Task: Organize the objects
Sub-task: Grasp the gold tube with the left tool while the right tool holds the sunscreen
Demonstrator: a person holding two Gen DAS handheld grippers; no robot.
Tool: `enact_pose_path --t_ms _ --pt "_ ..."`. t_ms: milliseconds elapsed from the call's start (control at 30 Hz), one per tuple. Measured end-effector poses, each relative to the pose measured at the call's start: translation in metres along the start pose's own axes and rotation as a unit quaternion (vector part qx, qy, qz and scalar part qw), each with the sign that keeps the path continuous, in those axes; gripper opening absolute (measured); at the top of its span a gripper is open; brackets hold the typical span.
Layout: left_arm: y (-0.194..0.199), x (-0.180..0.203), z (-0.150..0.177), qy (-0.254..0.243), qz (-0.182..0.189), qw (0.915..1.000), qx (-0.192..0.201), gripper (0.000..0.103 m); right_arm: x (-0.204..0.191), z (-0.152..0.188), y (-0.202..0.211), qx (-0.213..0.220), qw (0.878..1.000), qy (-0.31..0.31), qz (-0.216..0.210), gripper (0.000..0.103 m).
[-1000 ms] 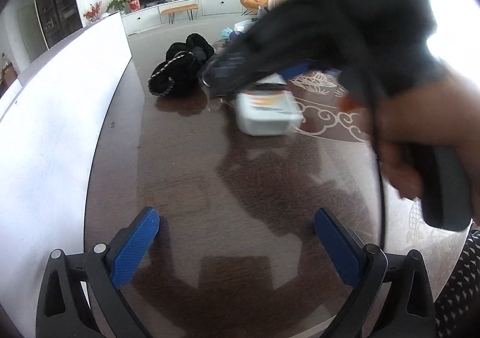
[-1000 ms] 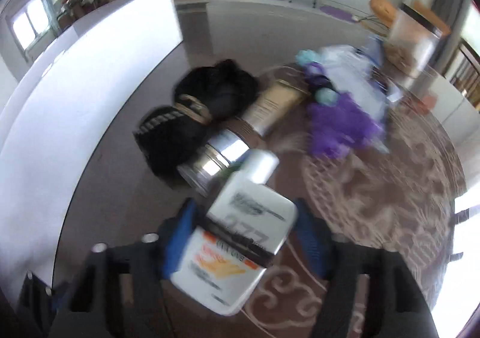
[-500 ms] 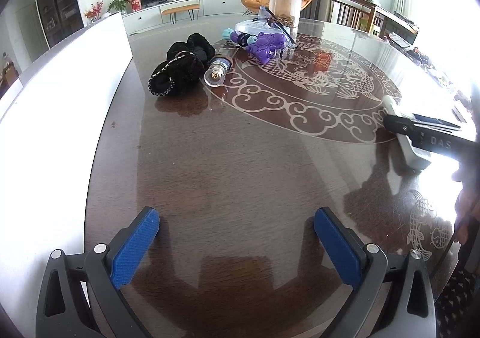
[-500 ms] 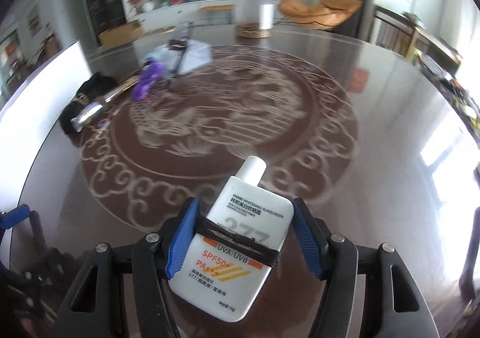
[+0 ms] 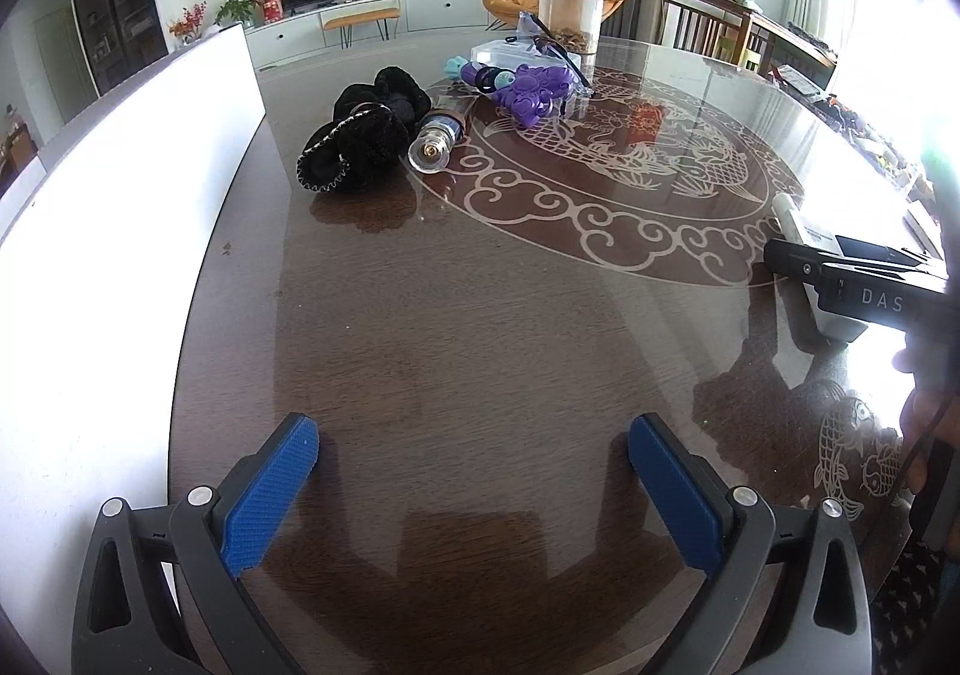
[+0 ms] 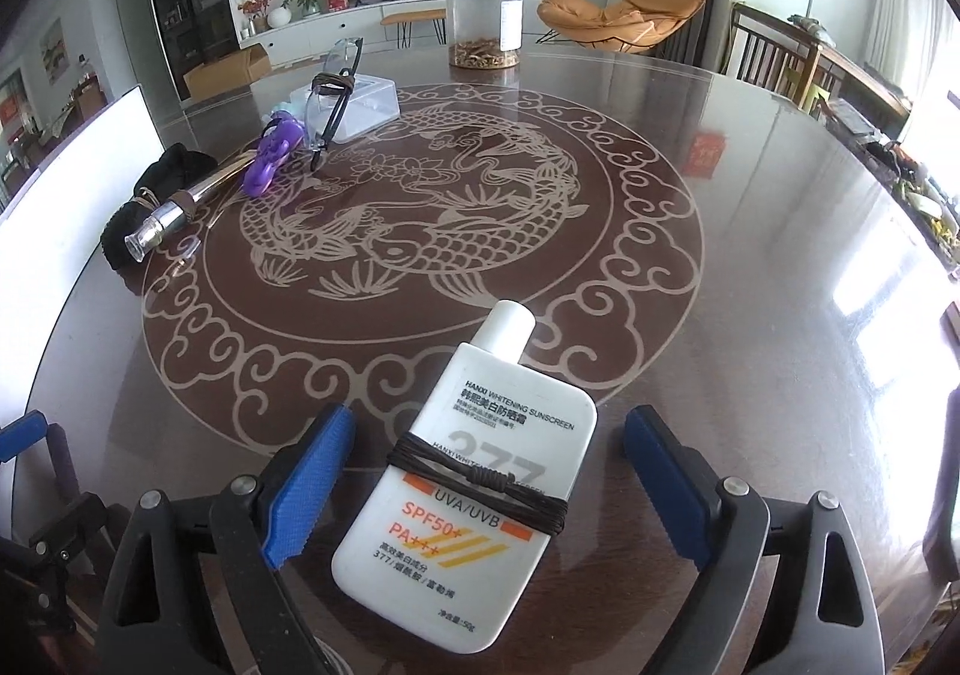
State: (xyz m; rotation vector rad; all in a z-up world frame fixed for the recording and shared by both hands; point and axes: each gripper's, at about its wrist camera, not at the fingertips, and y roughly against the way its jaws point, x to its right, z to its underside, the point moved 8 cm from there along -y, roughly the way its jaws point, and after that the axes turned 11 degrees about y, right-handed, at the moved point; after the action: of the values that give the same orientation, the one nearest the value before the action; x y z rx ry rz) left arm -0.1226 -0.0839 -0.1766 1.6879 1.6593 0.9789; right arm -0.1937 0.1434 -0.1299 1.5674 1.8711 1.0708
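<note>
One flat white plastic sunscreen bottle with orange lettering and a dark cord wound around its middle lies on the round dark wooden table with its pale carved fish pattern, cap pointing away toward the centre. It sits between the blue pads of the right tool, whose jaws stand apart with a clear gap on both sides of the bottle, so nothing is gripping it. To my eye the bottle has just been set down here, well apart from the rest of the clutter, and this placing step looks about finished.

Across the table, near the far left edge, the other things lie in a loose cluster: a black fuzzy cloth pouch, a shiny metal-capped tube touching it, a purple plastic toy, a clear plastic box with dark-framed safety glasses resting on it, and a tall clear jar with brown bits at the bottom farther back.

The left tool hovers low over bare wood, its jaws wide apart and empty.

The next move, I'd judge, calls for drawing the right tool straight back without nudging the bottle, then reaching toward the cluster for another item. The tube looks liable to roll.
</note>
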Motion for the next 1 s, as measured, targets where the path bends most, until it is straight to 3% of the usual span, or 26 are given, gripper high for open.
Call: enact_pose_path --t_ms 633,767,900,1000 --pt "0.0 0.0 0.0 0.0 0.0 1.0 -0.001 0.103 0.002 0.002 0.001 -0.001 1.0 -0.002 0.002 0.093" --pt "-0.003 0.001 -0.002 -0.001 -0.001 0.9996 -0.027 0.103 0.002 0.001 0.0 -0.001 1.0 -0.002 0.002 0.093" --pt "-0.01 0.004 -0.023 0.035 0.025 0.9983 -0.039 0.103 0.002 0.002 0.001 -0.001 1.0 -0.002 0.002 0.093" --pt "-0.022 0.005 -0.059 0.059 0.023 0.9978 -0.019 0.095 0.002 0.002 0.001 -0.001 1.0 -0.002 0.001 0.093"
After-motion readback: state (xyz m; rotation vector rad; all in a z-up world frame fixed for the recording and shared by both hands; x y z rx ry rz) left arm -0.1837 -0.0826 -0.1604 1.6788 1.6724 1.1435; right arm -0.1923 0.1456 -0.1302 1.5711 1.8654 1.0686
